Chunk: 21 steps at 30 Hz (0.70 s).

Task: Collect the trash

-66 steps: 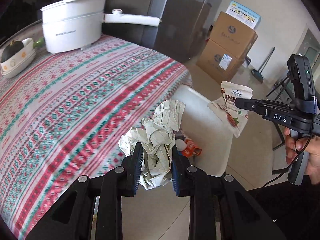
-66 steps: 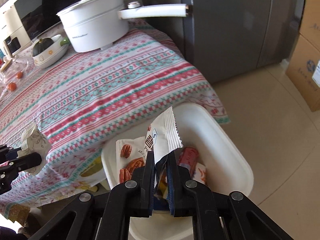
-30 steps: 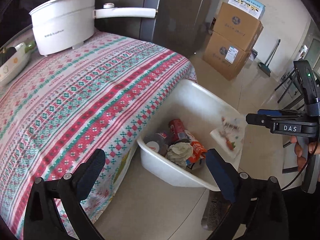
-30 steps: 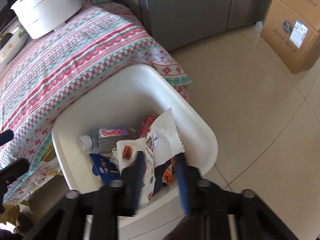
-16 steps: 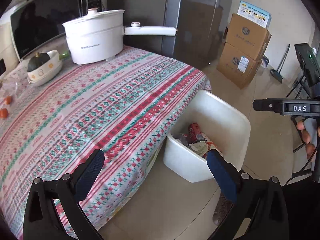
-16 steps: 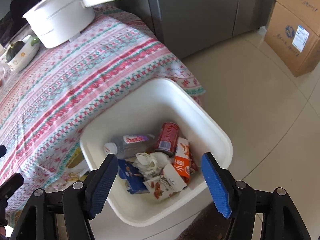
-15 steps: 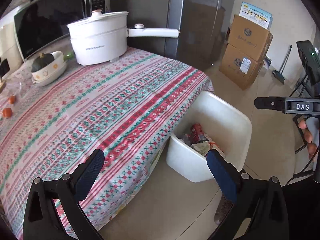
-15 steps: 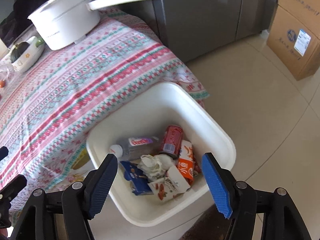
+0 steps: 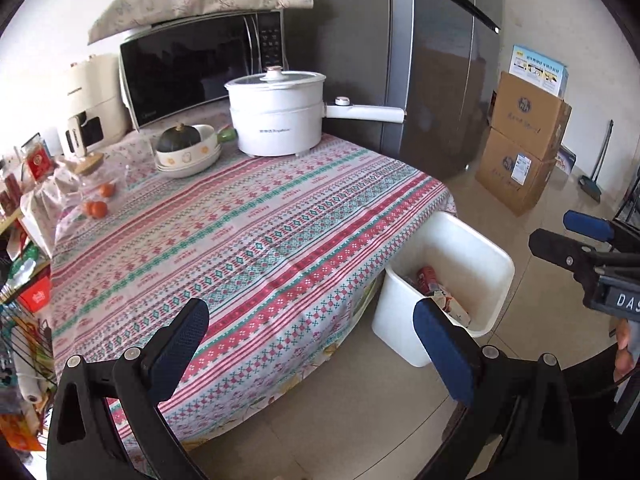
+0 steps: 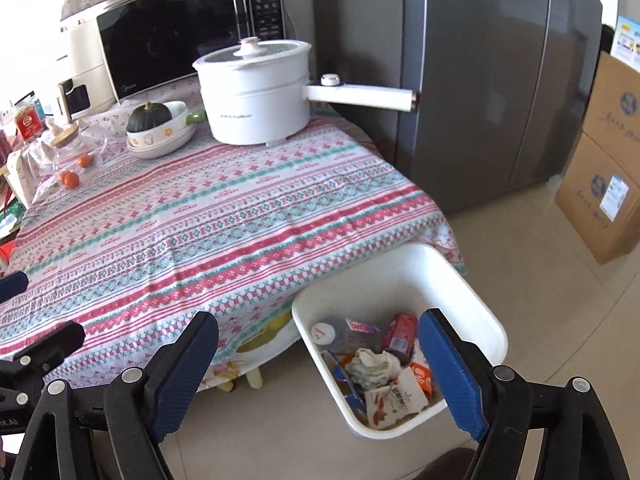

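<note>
A white trash bin [image 10: 460, 276] stands on the floor at the table's near right corner; it also shows in the left wrist view [image 9: 468, 240]. Inside lie a red can [image 10: 400, 332], a clear bottle [image 10: 344, 330], crumpled paper [image 10: 372, 366] and a snack bag [image 10: 394, 400]. My left gripper [image 9: 308, 344] is open and empty, above the table's front edge. My right gripper [image 10: 320, 368] is open and empty, above and in front of the bin; it also shows in the left wrist view [image 9: 576, 236].
The table has a striped patterned cloth [image 9: 224, 236]. At its back stand a white electric pot [image 9: 276, 120] with a long handle, a bowl with a squash [image 9: 186, 148], a microwave [image 9: 200, 68] and small oranges [image 9: 96, 208]. A grey fridge [image 9: 436, 64] and cardboard boxes [image 9: 524, 144] stand beyond.
Both grippers opened and dropped the crumpled paper and the snack bag into the bin. Both have since pulled back and up, so more of the table shows.
</note>
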Each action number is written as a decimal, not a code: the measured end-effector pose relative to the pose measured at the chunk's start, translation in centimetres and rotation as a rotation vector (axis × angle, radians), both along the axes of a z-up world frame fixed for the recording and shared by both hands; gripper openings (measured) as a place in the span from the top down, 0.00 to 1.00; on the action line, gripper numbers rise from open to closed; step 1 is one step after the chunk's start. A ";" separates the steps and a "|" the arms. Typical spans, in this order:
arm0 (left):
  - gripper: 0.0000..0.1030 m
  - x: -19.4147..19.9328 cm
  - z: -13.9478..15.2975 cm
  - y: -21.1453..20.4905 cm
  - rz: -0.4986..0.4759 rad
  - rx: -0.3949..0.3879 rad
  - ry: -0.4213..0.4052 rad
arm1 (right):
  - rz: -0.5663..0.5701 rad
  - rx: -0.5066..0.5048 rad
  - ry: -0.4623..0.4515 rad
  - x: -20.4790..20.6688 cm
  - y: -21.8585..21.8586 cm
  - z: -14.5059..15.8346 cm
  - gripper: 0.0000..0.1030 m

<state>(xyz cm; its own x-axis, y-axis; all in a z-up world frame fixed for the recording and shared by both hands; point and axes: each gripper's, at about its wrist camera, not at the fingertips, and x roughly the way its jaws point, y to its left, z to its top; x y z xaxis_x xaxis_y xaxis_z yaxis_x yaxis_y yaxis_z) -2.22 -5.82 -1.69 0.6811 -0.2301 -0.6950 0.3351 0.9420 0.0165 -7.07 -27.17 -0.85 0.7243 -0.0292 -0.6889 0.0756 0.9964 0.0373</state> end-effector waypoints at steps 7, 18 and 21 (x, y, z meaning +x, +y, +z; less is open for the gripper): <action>0.00 -3.9 1.3 1.5 0.069 -0.003 -0.092 | -0.009 -0.060 -0.087 -2.9 2.4 0.5 0.10; 0.00 -5.3 1.9 2.6 0.142 -0.060 -0.159 | -0.036 -0.098 -0.136 -3.1 3.3 0.3 0.04; 0.00 -5.2 1.8 2.5 0.143 -0.059 -0.156 | -0.029 -0.111 -0.137 -3.1 3.7 0.2 0.04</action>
